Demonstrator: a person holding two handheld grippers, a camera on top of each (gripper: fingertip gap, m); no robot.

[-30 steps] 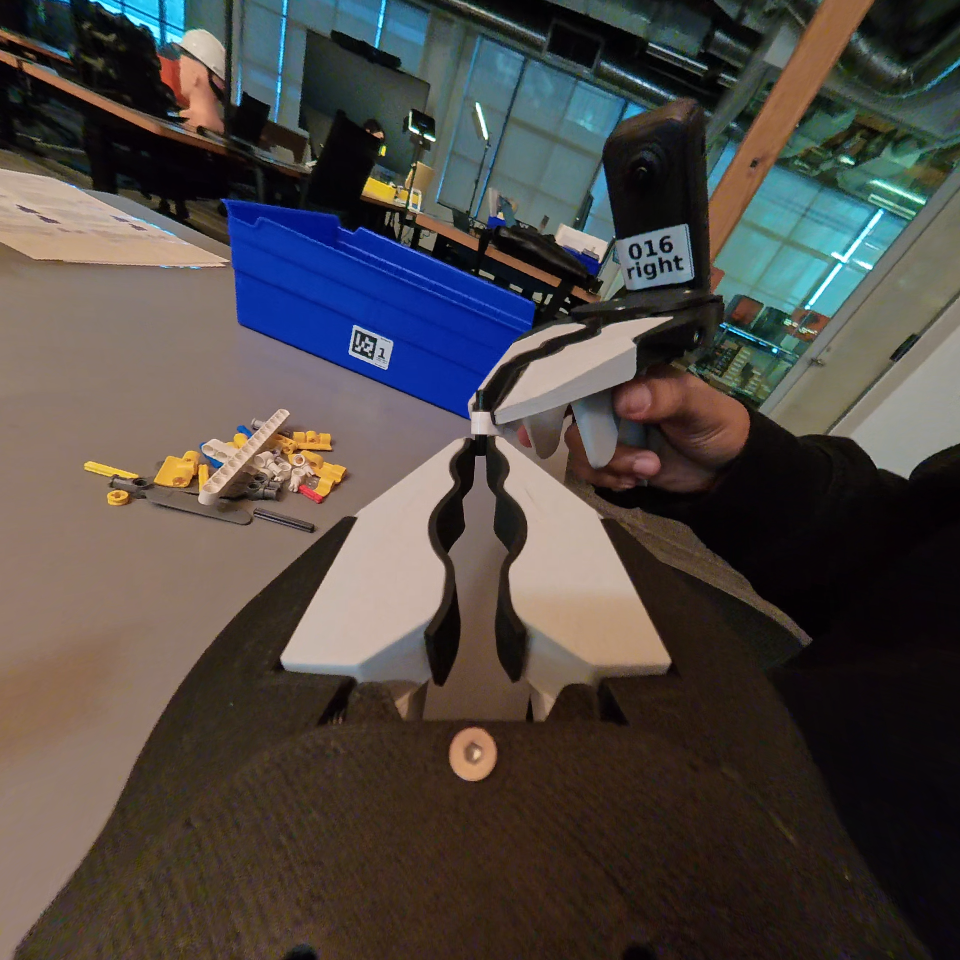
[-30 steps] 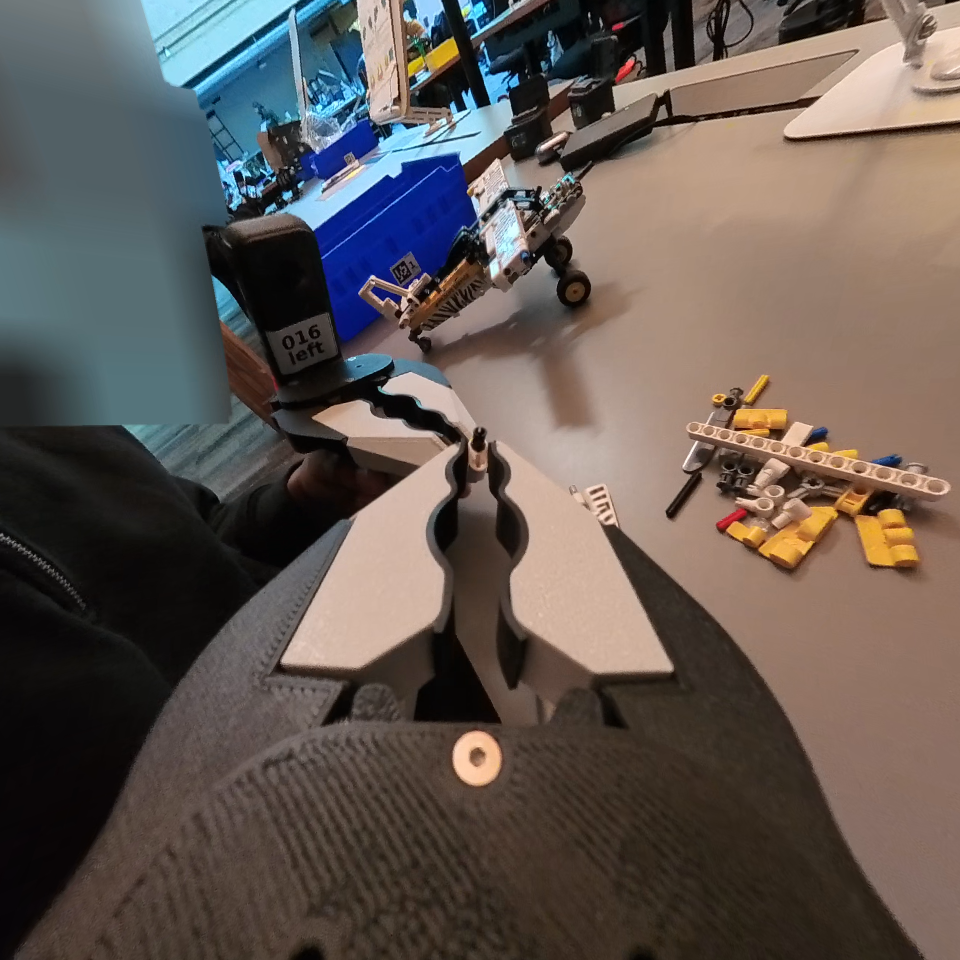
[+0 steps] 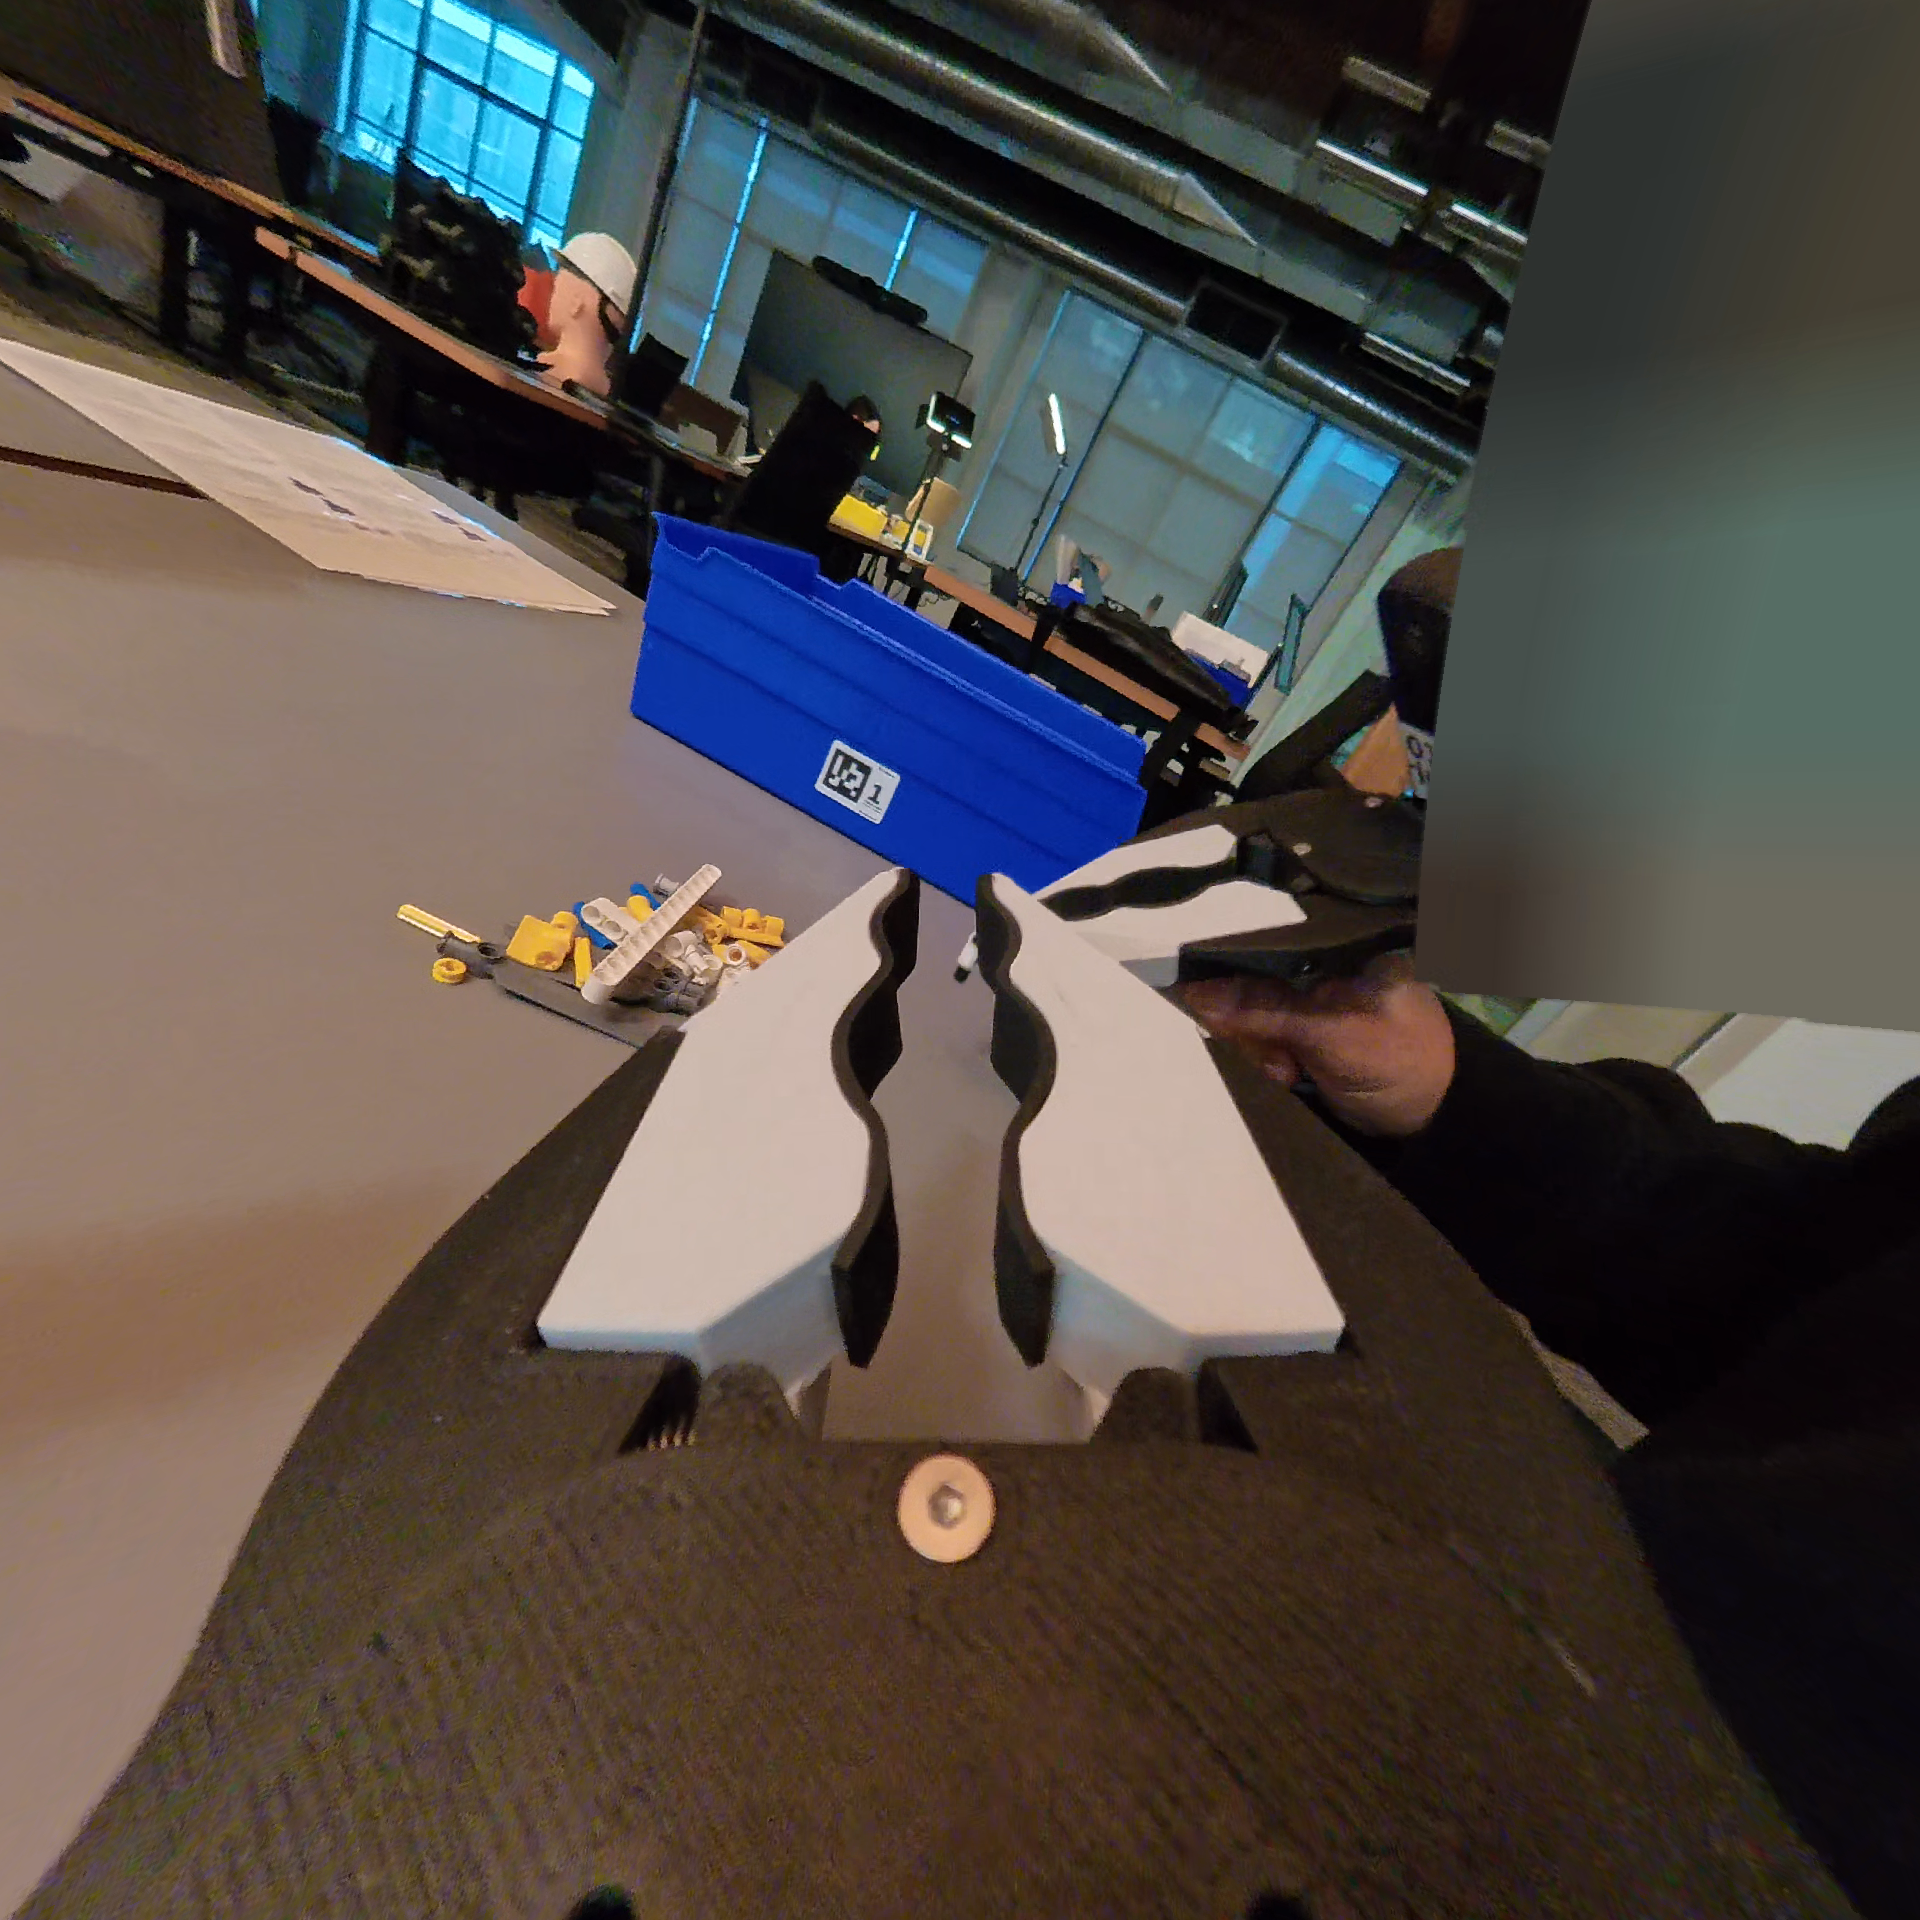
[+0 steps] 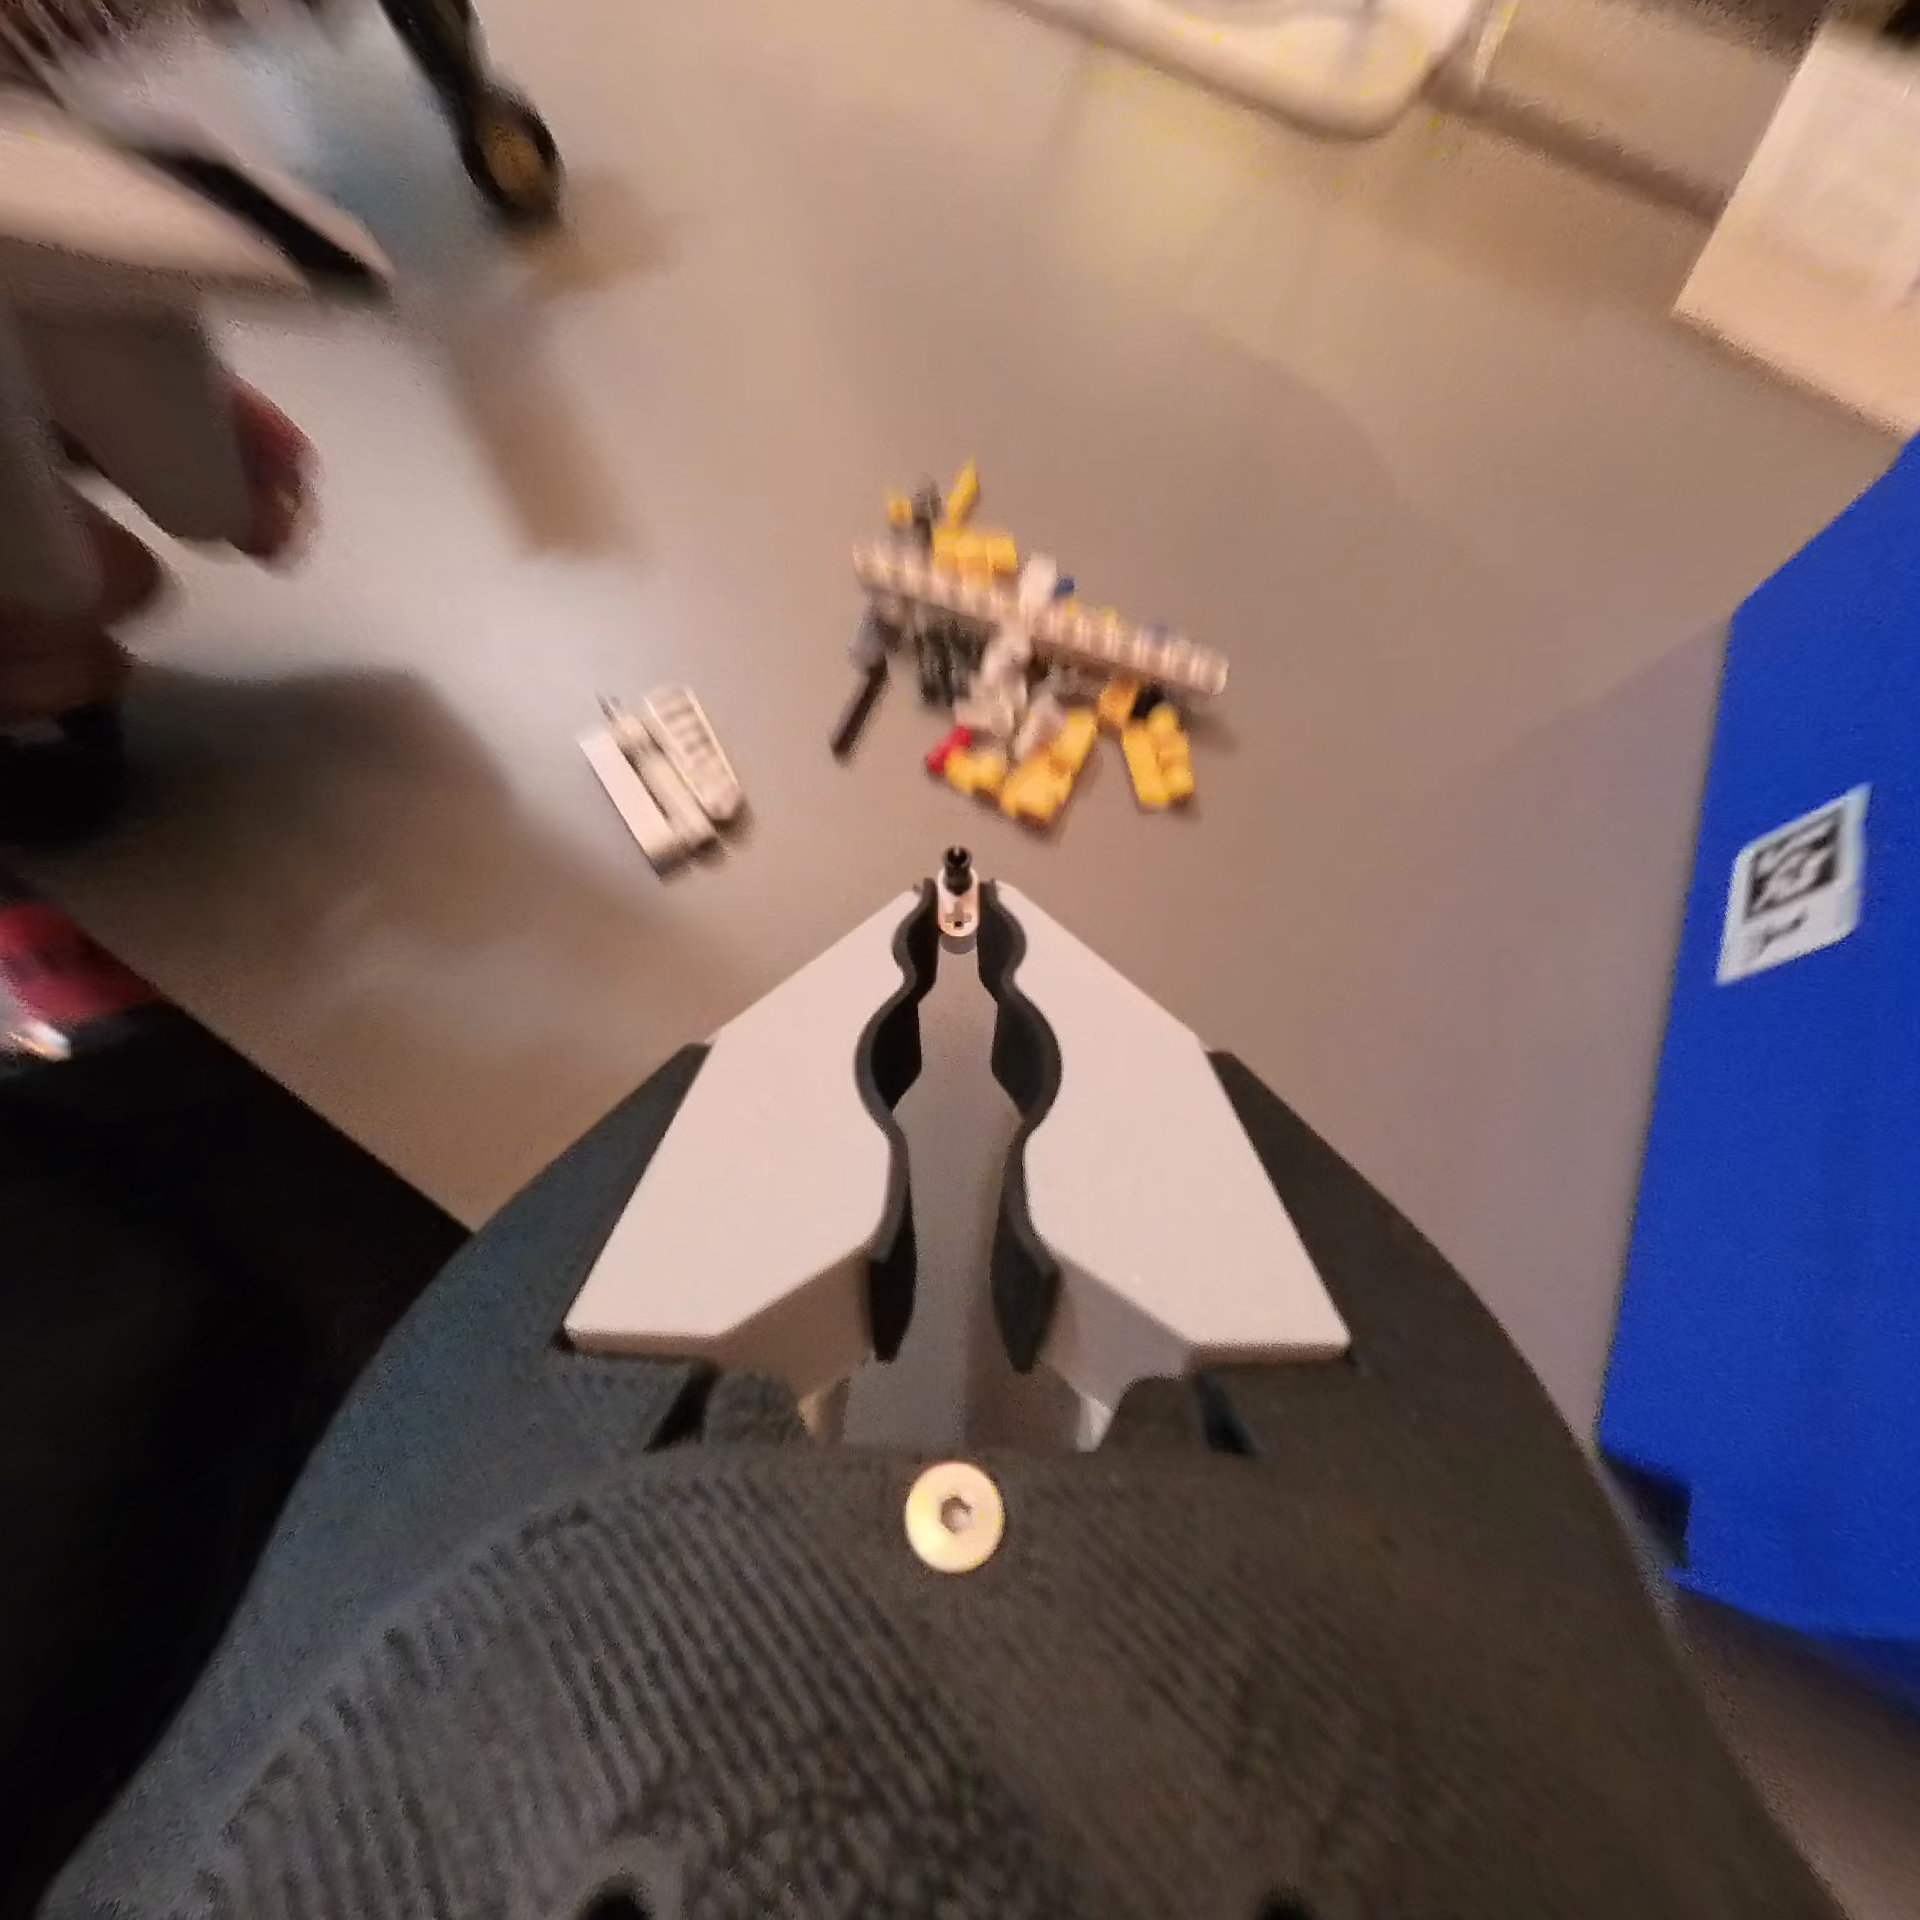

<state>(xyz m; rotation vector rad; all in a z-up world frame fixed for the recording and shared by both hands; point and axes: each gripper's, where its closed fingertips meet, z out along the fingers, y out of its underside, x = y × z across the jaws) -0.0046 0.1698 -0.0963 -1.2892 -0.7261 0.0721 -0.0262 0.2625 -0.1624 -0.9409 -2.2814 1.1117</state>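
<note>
My left gripper [image 3: 945, 896] is open and empty above the grey table [image 3: 260, 883]. My right gripper [image 4: 956, 891] is shut on a small white connector with a black pin [image 4: 956, 894] that sticks out past the fingertips. In the left wrist view the right gripper [image 3: 1174, 899] comes in from the right, and its small piece [image 3: 968, 954] shows just behind my left gripper's right finger [image 3: 1023, 977]. A pile of yellow, white, grey and blue bricks [image 3: 623, 935] with a long white beam lies on the table; it also shows blurred in the right wrist view [image 4: 1039, 665].
A blue bin [image 3: 883, 717] with a square marker stands behind the pile, at the right edge in the right wrist view [image 4: 1787, 1039]. Small white pieces [image 4: 670, 769] lie left of the pile. A blurred wheel of a model [image 4: 509, 156] is at the top left. A printed sheet [image 3: 312, 499] lies far left. The grippers' ends are close to 12 cm from one another.
My left gripper, shut at the tip of the white piece before, has opened and drawn off it. The right gripper has kept the piece and swung down towards the table and the brick pile.
</note>
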